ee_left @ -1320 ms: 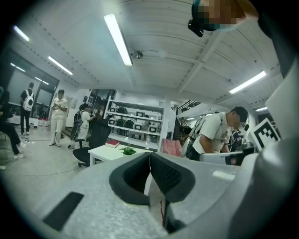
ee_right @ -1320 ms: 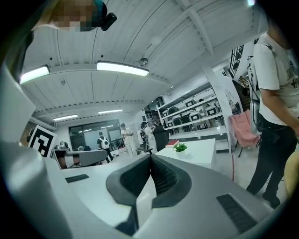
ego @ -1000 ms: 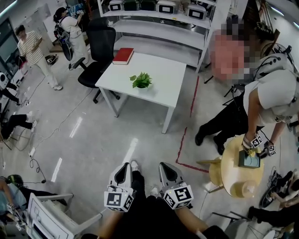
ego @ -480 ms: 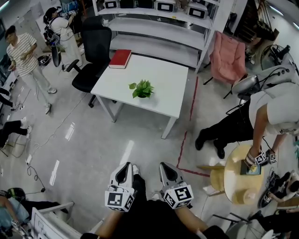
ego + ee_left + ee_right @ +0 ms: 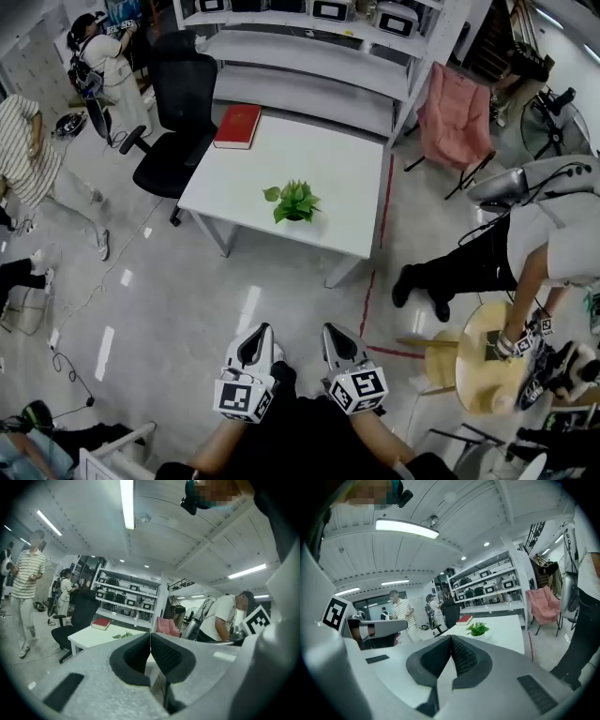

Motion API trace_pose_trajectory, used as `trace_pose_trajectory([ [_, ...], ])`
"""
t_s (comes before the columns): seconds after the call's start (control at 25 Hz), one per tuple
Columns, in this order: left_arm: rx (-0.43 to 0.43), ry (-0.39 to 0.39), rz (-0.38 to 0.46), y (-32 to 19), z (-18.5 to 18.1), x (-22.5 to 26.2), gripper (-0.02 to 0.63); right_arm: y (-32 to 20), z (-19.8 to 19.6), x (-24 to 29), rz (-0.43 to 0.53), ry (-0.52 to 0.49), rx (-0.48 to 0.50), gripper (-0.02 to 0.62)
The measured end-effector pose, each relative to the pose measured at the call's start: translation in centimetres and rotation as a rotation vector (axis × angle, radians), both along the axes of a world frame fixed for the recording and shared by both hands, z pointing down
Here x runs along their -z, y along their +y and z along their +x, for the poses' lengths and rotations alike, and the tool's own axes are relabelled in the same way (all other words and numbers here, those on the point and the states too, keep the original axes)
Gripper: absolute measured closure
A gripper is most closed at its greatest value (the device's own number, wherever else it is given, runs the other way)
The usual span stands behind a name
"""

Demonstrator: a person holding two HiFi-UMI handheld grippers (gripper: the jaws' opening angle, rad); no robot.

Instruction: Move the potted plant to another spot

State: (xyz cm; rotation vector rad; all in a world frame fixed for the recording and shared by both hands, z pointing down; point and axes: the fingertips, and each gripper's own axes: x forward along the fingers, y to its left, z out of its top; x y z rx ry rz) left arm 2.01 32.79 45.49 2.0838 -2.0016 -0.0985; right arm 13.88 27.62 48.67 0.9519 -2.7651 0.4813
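The left tool (image 5: 254, 343) and right tool (image 5: 338, 343) have their jaws pressed together, empty. The potted plant (image 5: 296, 202) sits on the table (image 5: 330, 155), well apart.

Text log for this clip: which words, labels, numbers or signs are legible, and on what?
None is legible.
Red book: any cover print is too small.
Shelf boxes: any labels are too blurred.
Left claw, right claw: square marker patterns only, no letters.
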Motion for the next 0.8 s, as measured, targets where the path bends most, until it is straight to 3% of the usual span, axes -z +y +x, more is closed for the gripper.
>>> trace_pose_trajectory([
  [0.32, -0.052, -0.020, 0.001, -3.8, -5.5, 0.9, 0.588, -3.7, -4.9, -0.3, 0.000, 0.032, -0.029, 0.584],
  [0.8, -0.042, 0.016, 0.003, -7.8, -9.7, 0.6, 0.589, -9.1, -10.1, -0.9, 0.017, 0.092, 0.016, 0.584],
])
